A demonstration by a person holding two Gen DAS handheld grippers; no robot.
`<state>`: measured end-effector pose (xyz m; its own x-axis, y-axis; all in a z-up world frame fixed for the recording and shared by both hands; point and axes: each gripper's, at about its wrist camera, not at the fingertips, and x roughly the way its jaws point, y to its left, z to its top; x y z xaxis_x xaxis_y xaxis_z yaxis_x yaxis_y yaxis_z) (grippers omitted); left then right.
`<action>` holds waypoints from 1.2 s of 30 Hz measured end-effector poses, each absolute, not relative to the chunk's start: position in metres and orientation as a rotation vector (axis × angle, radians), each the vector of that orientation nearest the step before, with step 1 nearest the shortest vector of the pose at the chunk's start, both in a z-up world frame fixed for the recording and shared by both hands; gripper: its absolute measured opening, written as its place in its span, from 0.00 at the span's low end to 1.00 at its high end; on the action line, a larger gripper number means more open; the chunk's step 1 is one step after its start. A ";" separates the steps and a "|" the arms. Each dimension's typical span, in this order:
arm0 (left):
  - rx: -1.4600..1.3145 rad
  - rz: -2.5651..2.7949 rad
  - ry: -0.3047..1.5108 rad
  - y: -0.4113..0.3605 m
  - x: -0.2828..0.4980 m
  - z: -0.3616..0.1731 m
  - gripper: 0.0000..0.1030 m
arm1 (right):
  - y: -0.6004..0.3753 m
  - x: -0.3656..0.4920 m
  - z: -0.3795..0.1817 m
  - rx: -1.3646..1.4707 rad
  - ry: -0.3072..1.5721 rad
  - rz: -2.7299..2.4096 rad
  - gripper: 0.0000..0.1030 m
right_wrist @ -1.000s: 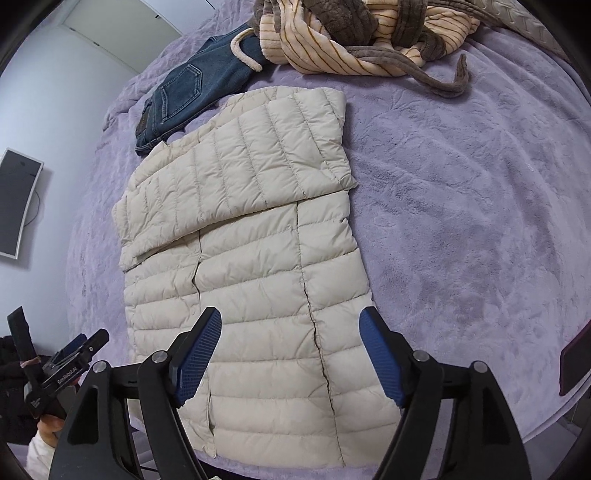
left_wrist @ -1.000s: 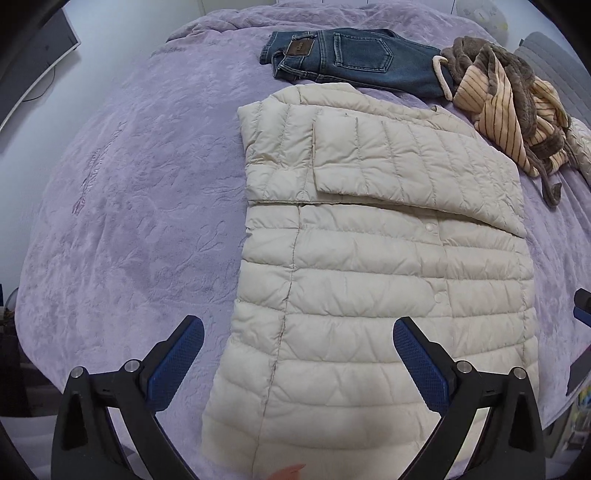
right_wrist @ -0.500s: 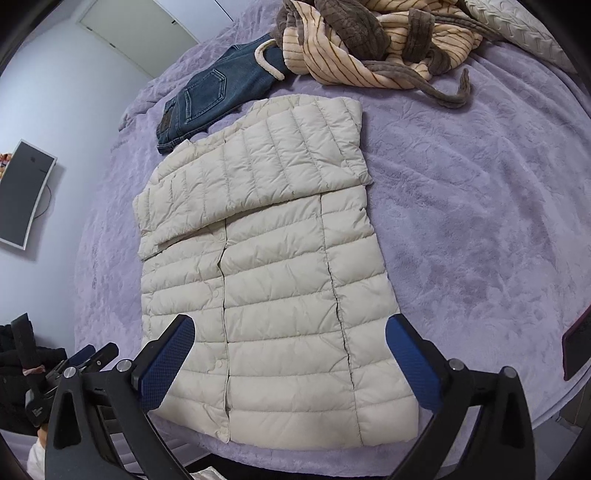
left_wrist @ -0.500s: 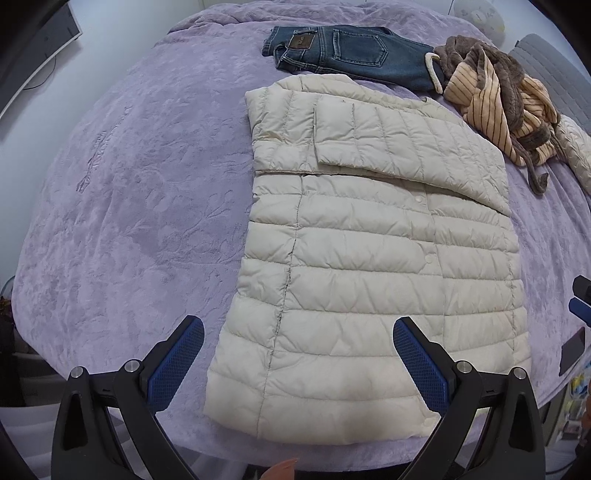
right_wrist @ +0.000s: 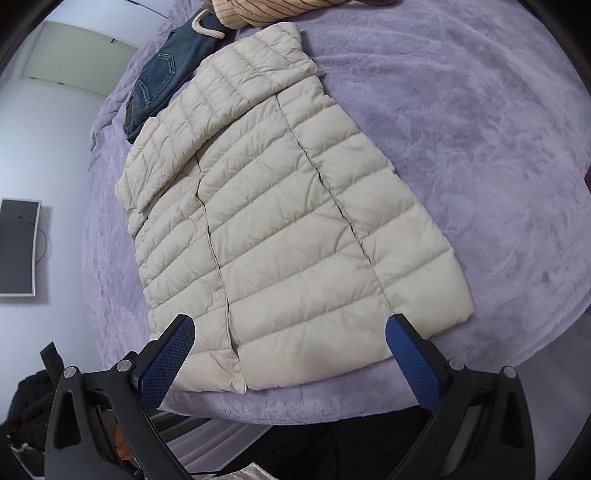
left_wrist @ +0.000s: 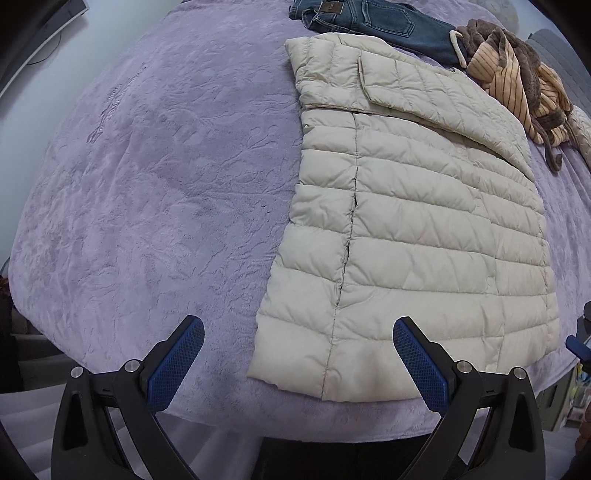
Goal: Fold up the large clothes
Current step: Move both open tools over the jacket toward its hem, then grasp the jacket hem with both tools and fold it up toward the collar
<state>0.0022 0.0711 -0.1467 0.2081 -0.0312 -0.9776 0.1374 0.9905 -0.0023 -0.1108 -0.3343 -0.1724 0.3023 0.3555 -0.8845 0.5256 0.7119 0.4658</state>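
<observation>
- Left gripper (left_wrist: 297, 360): jaws spread wide, nothing held, hovering over the near bed edge.
- Right gripper (right_wrist: 290, 358): jaws also wide, nothing held, hovering at the same near edge.
- Cream puffer jacket (left_wrist: 417, 229) lies flat on the purple bedspread (left_wrist: 155, 192), sleeves already folded across its far end; hem is the part nearest both tongs.
- Left view: the jacket's near left hem corner sits between the two fingers, just ahead; the right finger overlaps the hem.
- Right view: the hem spans the gap between the fingers, near right corner just beyond the right finger.
- Beyond the jacket's far end: jeans (left_wrist: 373, 20) and a striped brown robe (left_wrist: 517, 70), both close to the collar.
- Judged step: approach to the hem corners for a lengthwise fold toward the collar; not yet gripped.
- Risk: slick puffy fabric, so a shallow pinch may slip out mid-lift.
- Risk: a jaw digging too deep grabs the bedspread along with the hem.
- Risk: uneven lift between the two tongs skews the fold or shakes the tucked sleeves loose.
- Risk: overshooting drops the hem onto the jeans or robe.
</observation>
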 end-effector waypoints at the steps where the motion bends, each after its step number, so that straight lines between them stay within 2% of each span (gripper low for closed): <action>1: 0.089 -0.120 1.356 0.073 0.001 -0.147 1.00 | -0.334 -0.115 -0.174 0.849 1.298 -0.134 1.00; 15: 0.057 -0.152 1.374 0.097 -0.014 -0.158 1.00 | -0.324 -0.147 -0.194 1.011 1.264 -0.167 1.00; 23: -0.235 -0.284 1.447 0.123 -0.007 -0.183 1.00 | -0.331 -0.168 -0.203 1.055 1.254 -0.194 1.00; 36: -0.385 -0.451 1.522 0.086 0.008 -0.220 1.00 | -0.357 -0.187 -0.232 1.233 1.153 -0.234 1.00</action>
<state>0.0085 0.0860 -0.2197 -0.0035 -0.5086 -0.8610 0.0420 0.8602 -0.5083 -0.1871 -0.3575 -0.2315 0.4599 0.4187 -0.7830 0.6908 0.3854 0.6118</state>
